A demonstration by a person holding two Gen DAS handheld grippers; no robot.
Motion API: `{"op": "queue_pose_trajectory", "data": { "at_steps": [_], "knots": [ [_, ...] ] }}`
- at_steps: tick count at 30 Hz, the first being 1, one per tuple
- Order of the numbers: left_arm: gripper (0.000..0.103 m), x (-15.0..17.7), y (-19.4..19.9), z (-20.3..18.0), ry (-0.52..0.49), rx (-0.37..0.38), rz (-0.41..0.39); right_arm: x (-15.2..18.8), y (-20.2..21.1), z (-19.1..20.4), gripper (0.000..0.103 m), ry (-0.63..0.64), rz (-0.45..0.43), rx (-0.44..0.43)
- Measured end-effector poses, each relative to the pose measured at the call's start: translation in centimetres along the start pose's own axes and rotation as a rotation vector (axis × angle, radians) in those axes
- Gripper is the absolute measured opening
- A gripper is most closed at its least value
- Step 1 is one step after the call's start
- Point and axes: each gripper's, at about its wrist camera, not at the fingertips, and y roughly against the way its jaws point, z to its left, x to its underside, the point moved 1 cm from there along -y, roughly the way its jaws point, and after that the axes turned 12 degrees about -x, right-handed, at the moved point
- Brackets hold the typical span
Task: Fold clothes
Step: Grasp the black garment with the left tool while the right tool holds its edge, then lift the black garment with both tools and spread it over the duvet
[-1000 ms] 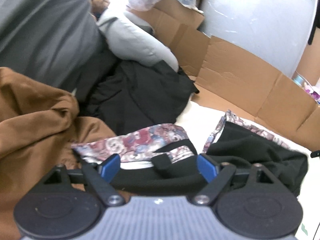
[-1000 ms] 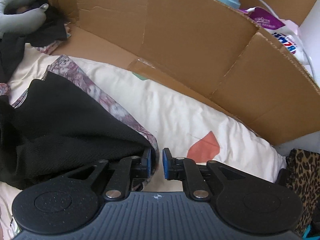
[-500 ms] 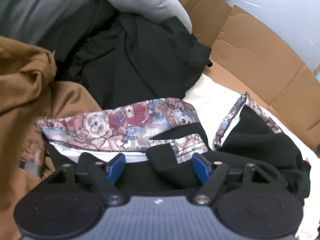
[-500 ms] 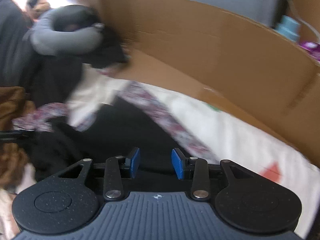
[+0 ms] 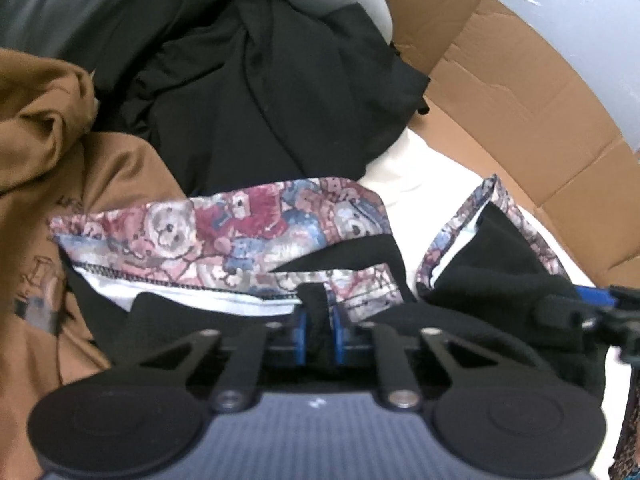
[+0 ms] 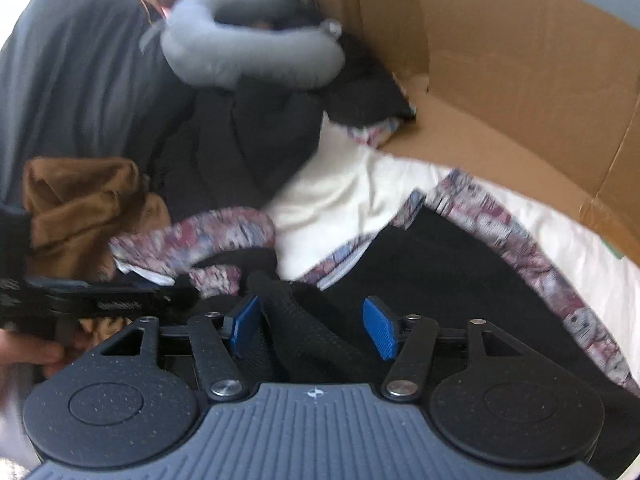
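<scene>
Fleece (image 5: 500, 280), black with a teddy-bear print lining, lies spread on a cream sheet (image 5: 412, 168) in the near middle of the scene, its printed edge turned out along the top and right. A black loop (image 5: 316, 300) at its collar stands up between the pads of the left gripper (image 5: 318, 334), whose jaws are closing narrow on it; the blue pads press the loop from both sides. The right gripper (image 6: 312, 328) hangs over the black side of the fleece (image 6: 440, 264), its jaws opening, with a ridge of black cloth between the blue pads; the left pad is close against the ridge, the right pad well clear of it. In the right wrist view the left gripper (image 6: 176, 298) reaches in from the left edge, a hand (image 6: 28, 354) behind it.

Left of the fleece a brown garment (image 5: 60, 160) lies bunched. Beyond it is a heap of black clothes (image 5: 260, 92), with a grey neck pillow (image 6: 248, 60) on top at the far side. Cardboard (image 5: 520, 92) walls the sheet on the far and right sides.
</scene>
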Motion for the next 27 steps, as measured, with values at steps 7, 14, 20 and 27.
{"op": "queue_pose_trajectory", "data": {
  "at_steps": [7, 14, 20, 27],
  "knots": [
    [0.007, -0.9, 3.2, -1.5, -0.102, -0.010, 0.007, 0.4, -0.6, 0.5, 0.002, 0.037, 0.047, 0.042],
    [0.005, 0.1, 7.6, -2.2, -0.175, -0.089, 0.064, 1.9, 4.4, 0.6, 0.001, 0.004, -0.016, 0.070],
    [0.005, 2.0, 12.3, -3.9, -0.248, -0.157, 0.075, 4.3, 10.3, 0.4, 0.001, -0.088, -0.097, 0.096],
    [0.005, 5.2, 15.7, -4.9, -0.178, -0.150, 0.056, 9.0, 16.2, 0.3, 0.001, -0.161, -0.159, 0.119]
  ]
}}
